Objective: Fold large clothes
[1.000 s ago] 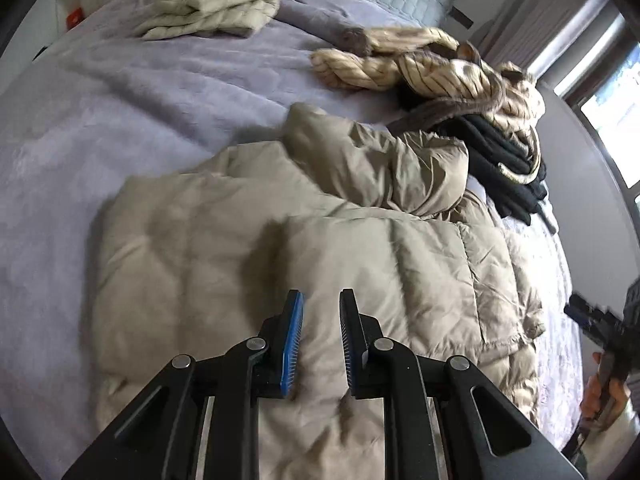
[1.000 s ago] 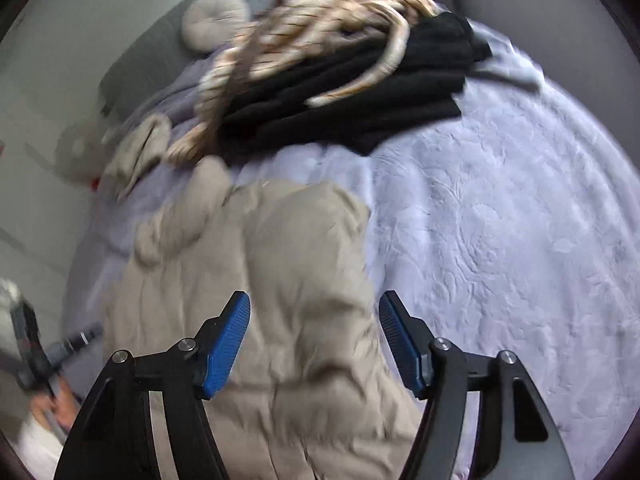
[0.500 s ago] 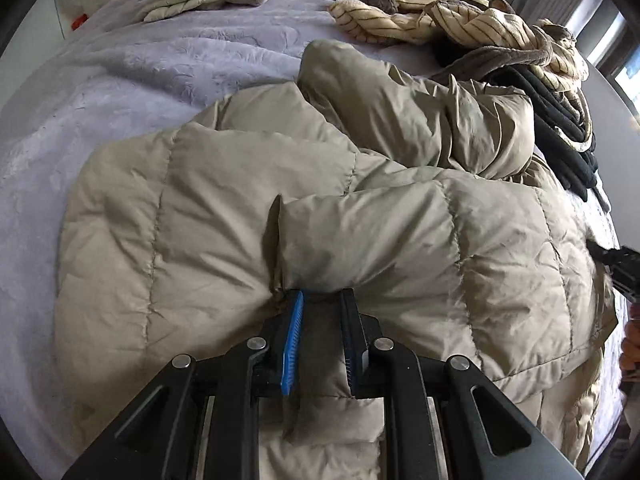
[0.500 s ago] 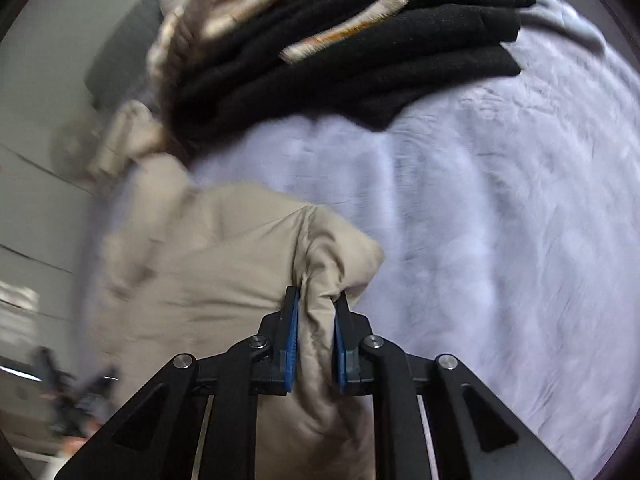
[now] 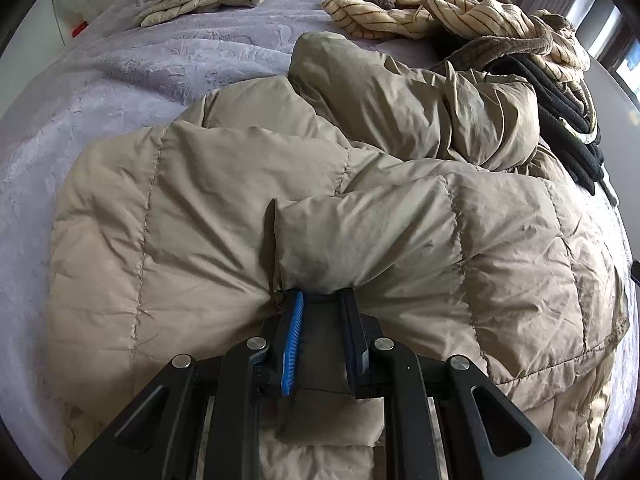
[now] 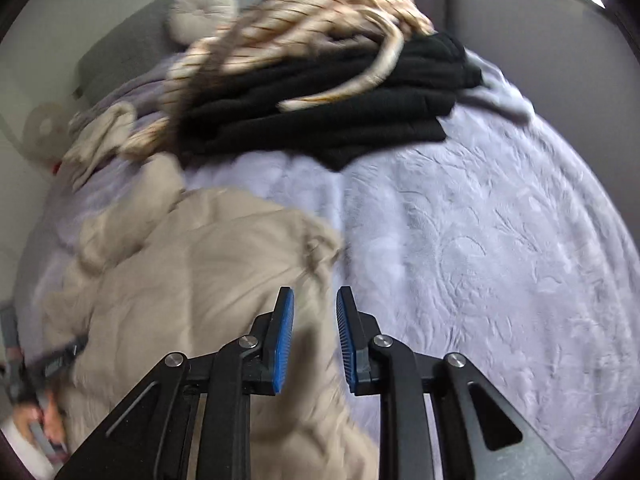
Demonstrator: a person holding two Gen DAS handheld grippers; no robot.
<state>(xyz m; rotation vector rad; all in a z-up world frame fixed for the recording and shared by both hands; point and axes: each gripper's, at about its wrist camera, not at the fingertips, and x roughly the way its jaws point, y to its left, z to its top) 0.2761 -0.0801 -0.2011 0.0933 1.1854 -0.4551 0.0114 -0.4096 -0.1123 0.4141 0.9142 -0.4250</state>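
No legible text anywhere.

Open lilac bedspread (image 6: 500, 240) lies clear right of the puffy beige jacket (image 5: 240, 216), while stacked black clothes (image 6: 340, 120) and a striped robe (image 5: 460, 8) block the far side.

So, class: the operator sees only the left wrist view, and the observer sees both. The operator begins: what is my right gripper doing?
Observer: The right gripper hangs over the edge of the beige jacket. Its jaws are opening, with nothing pinched between them.
Operator: Is there room on that side of the jacket?
Observer: Yes. A wide stretch of bare purple blanket lies to the right of the jacket.
Operator: What is at the head of the bed?
Observer: A round pale cushion leans against the grey headboard.
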